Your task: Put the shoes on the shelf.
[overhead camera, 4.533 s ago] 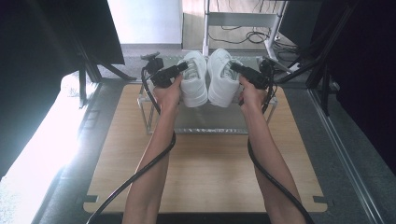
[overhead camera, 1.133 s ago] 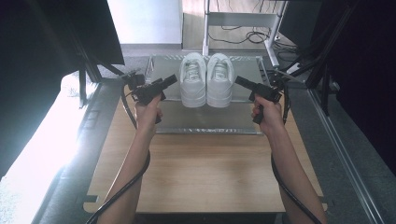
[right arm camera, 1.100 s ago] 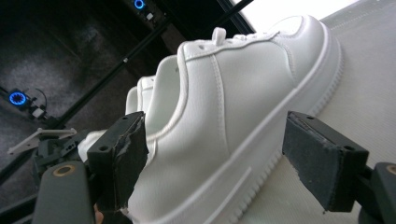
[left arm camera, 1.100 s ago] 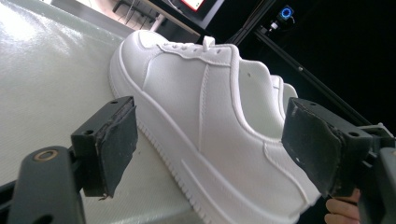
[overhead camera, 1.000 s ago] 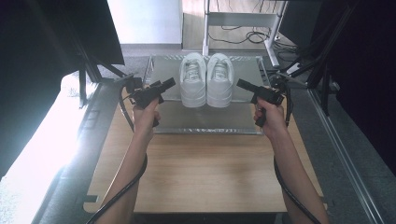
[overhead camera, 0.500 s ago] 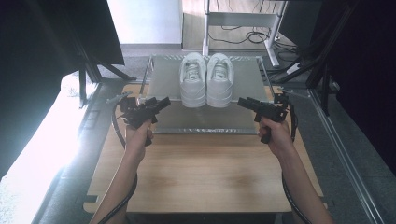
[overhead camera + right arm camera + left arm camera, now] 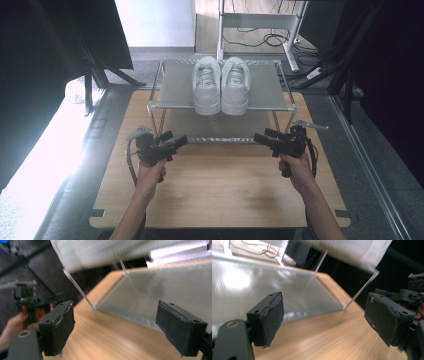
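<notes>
Your left gripper [image 7: 176, 142] and right gripper [image 7: 261, 137], both spread and empty, hover over the worktop [image 7: 220, 195] flanking the rack [image 7: 172, 90], whose top shelf carries the sneakers [image 7: 221, 85] pointing away, equally near each.

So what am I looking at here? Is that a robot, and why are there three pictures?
No robot: a person holds a hand tool in each hand, the left gripper and right gripper, each with two padded jaws. The high view looks down on a wooden table. On it stands a two-level metal rack with a pair of white shoes on its top shelf. The other two pictures come from cameras riding on each gripper, looking between its own black jaws. Both grippers are open and hold nothing, hovering in front of the rack.
</notes>
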`<state>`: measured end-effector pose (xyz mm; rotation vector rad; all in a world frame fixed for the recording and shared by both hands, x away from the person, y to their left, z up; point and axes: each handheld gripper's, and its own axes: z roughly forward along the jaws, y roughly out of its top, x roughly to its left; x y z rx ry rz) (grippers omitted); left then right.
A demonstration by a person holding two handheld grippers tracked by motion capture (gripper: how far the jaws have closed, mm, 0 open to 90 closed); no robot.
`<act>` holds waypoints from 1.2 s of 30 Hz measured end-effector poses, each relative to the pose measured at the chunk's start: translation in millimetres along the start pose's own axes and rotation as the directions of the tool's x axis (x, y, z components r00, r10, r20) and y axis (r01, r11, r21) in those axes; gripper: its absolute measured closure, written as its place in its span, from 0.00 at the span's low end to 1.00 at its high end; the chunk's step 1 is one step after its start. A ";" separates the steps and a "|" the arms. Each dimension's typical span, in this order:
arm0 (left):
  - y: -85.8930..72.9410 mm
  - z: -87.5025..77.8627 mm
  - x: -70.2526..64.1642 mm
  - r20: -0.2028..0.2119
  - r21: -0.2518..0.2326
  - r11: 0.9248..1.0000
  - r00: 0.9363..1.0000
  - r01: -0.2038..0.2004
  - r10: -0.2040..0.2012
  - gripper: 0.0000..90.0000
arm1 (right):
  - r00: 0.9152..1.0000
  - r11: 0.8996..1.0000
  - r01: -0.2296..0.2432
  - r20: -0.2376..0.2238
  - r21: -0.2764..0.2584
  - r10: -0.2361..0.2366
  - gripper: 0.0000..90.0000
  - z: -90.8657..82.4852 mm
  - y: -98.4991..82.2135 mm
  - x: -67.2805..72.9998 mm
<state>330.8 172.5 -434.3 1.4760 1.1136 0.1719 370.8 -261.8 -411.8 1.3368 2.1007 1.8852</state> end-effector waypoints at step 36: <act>-107.7 26.6 -19.4 -0.254 0.512 0.830 0.885 -0.219 0.391 0.00 | 0.859 0.847 0.260 0.290 0.465 -0.422 0.00 3.4 -118.0 -22.8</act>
